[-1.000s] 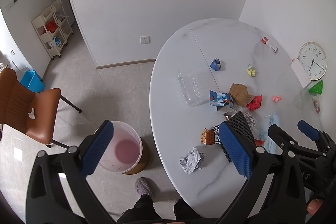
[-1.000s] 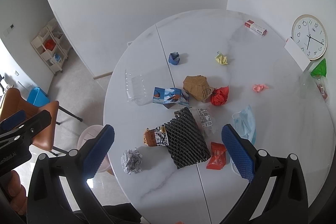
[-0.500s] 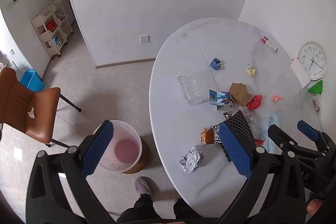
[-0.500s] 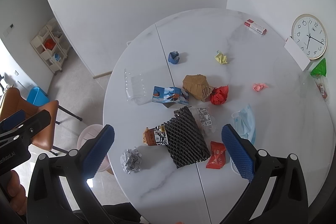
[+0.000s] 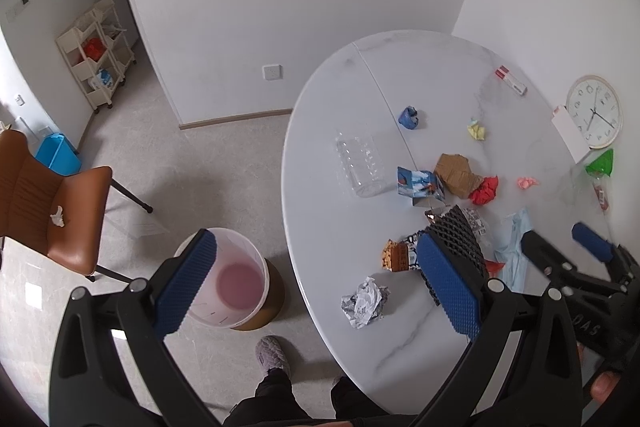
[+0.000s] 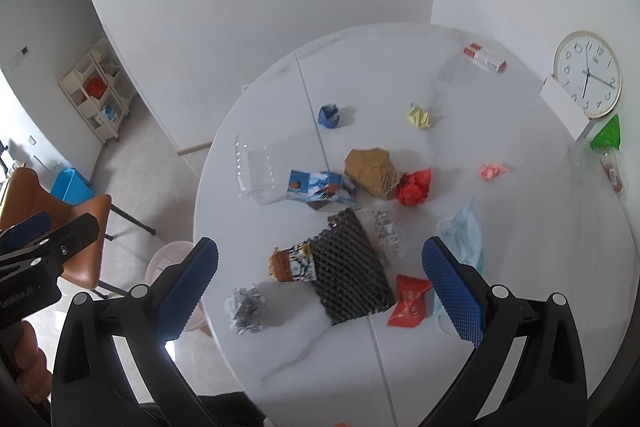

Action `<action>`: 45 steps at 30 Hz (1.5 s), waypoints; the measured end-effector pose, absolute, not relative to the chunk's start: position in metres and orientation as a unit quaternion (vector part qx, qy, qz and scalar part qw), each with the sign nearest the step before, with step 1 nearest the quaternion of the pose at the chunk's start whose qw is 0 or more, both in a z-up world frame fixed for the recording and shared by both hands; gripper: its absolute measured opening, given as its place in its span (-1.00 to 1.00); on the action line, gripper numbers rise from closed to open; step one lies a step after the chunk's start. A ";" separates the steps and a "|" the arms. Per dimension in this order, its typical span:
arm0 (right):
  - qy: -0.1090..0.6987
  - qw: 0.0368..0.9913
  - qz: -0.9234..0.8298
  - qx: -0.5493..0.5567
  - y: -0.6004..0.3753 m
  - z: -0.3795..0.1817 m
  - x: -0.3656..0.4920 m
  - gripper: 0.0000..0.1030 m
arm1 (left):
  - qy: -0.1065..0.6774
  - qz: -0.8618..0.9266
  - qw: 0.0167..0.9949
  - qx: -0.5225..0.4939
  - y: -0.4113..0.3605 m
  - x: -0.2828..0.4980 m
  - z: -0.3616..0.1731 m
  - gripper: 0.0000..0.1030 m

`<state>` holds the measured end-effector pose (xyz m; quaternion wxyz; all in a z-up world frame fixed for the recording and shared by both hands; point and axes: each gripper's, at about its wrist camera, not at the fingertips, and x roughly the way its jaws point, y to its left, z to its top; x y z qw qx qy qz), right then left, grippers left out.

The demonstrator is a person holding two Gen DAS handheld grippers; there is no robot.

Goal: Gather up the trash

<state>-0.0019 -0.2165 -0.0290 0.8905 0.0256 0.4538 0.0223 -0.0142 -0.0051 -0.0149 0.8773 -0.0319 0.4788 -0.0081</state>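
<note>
Trash is scattered over a round white marble table (image 6: 500,339): a black foam mesh sleeve (image 6: 350,273), a crumpled silver-grey paper ball (image 6: 246,309), a brown snack wrapper (image 6: 290,265), a red packet (image 6: 409,301), a blue face mask (image 6: 464,235), a brown cardboard piece (image 6: 370,167), red crumpled paper (image 6: 414,187), a blue printed carton (image 6: 320,187) and a clear plastic tray (image 6: 256,167). My right gripper (image 6: 318,291) hangs open high above the mesh sleeve. My left gripper (image 5: 316,281) is open too, held over the table's left edge, beside a white bin (image 5: 230,279) on the floor.
Farther back lie blue (image 6: 329,115), yellow (image 6: 419,116) and pink (image 6: 492,171) paper balls and a red-white box (image 6: 485,57). A wall clock (image 6: 588,79) and a green-topped bag (image 6: 608,139) sit at the right. A brown chair (image 5: 48,203), a blue bin (image 5: 58,155), a shelf cart (image 5: 96,67) and the person's slipper (image 5: 272,353) are on the floor.
Both views have barely shifted; the table sits very slightly higher in frame. Nothing on the table has moved and both grippers stay open.
</note>
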 end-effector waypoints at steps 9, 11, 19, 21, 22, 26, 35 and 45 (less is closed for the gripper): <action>0.454 0.891 -0.004 0.014 -0.274 -0.063 -0.035 0.96 | 0.488 -0.097 0.867 0.026 -0.036 -0.025 -0.090 0.87; 0.464 0.886 -0.008 0.010 -0.290 -0.077 -0.046 0.96 | 0.507 -0.112 0.853 0.043 -0.049 -0.025 -0.119 0.87; 0.499 0.867 -0.016 -0.004 -0.333 -0.112 -0.070 0.96 | 0.553 -0.114 0.820 0.094 -0.087 -0.014 -0.197 0.43; 0.503 0.864 -0.014 0.004 -0.341 -0.119 -0.070 0.96 | 0.563 -0.113 0.814 0.087 -0.087 -0.010 -0.208 0.19; 0.505 0.863 -0.011 0.012 -0.345 -0.123 -0.069 0.96 | 0.568 -0.110 0.811 0.084 -0.087 -0.009 -0.213 0.01; 0.511 0.859 0.000 0.031 -0.349 -0.139 -0.063 0.96 | 0.564 -0.105 0.815 0.078 -0.084 -0.010 -0.221 -0.14; 0.506 0.857 -0.041 0.084 -0.392 -0.169 -0.012 0.96 | 0.551 -0.128 0.823 0.046 -0.084 -0.019 -0.193 -0.24; 0.542 0.836 -0.013 0.081 -0.394 -0.197 0.067 0.95 | 0.522 -0.116 0.844 0.026 -0.085 -0.026 -0.146 -0.24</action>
